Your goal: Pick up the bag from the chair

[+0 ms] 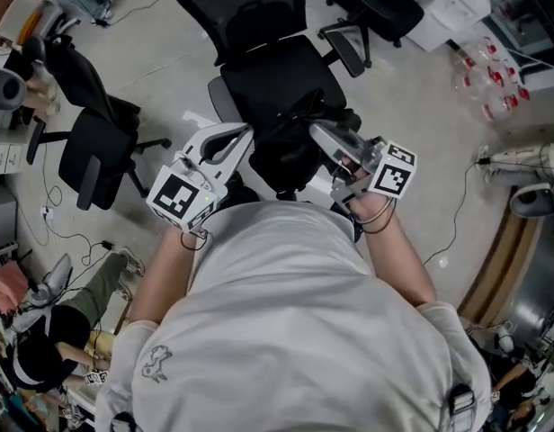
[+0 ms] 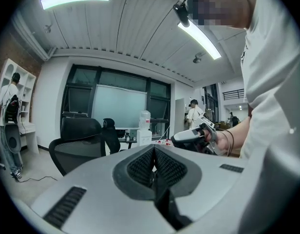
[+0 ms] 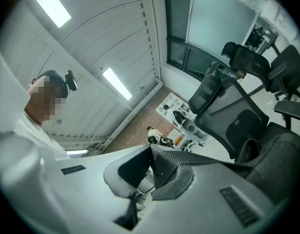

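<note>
The bag [image 1: 290, 147], black on the black chair [image 1: 277, 70] seat, lies just ahead of both claws and between them, and its outline and long axis are hard to make out. The right claw [image 1: 318, 130] is nearer, its tip at the bag's edge, though contact cannot be told, while the left claw [image 1: 245, 137] is just beside the bag. Both claws have their jaws pressed together on nothing.

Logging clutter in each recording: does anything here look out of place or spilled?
Several clear, red-capped bottles are scattered loose on the floor past the chair, at the head view's upper right. No spill shows.
</note>
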A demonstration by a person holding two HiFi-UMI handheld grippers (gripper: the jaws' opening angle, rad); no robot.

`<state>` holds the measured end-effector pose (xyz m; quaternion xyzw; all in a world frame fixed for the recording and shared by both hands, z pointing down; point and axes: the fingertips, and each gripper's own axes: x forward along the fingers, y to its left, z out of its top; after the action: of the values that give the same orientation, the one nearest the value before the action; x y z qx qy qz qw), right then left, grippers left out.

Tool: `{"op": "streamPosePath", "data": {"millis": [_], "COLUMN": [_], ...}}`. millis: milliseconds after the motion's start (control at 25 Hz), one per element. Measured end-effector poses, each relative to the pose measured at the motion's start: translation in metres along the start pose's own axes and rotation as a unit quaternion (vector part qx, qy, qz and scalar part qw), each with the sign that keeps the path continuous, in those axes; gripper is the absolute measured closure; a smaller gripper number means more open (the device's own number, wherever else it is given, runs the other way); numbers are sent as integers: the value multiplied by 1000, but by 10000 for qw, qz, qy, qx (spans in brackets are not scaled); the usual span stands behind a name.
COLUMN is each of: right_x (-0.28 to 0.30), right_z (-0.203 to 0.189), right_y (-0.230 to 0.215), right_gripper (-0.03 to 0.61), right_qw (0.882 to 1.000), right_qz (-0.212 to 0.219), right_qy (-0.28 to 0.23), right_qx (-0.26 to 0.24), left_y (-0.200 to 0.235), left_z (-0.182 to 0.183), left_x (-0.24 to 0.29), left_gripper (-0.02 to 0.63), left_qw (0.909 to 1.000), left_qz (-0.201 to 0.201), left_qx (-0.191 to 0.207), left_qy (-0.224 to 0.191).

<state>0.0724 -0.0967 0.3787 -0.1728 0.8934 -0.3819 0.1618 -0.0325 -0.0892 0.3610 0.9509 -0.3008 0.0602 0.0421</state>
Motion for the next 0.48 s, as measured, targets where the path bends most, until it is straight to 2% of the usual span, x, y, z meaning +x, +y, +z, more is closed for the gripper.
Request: {"op": "streamPosePath", "data": {"millis": [200,480], "right_x": [-28,-38], "right_z": [-17,-25], "right_y": [21,23], "right_gripper": [546,546], "right_qw": [9998,9997], "right_qz": [164,67], "right_qy": [149,226], "right_qx": [17,47], "left_y": [-41,-48], "left_z": [-5,-9], "left_x": [-12,-21], "left_gripper": [601,601], "left_qw": [9997,9994], "left_qz": [232,308], "left_qx": [59,40], "left_qy": [19,117]}}
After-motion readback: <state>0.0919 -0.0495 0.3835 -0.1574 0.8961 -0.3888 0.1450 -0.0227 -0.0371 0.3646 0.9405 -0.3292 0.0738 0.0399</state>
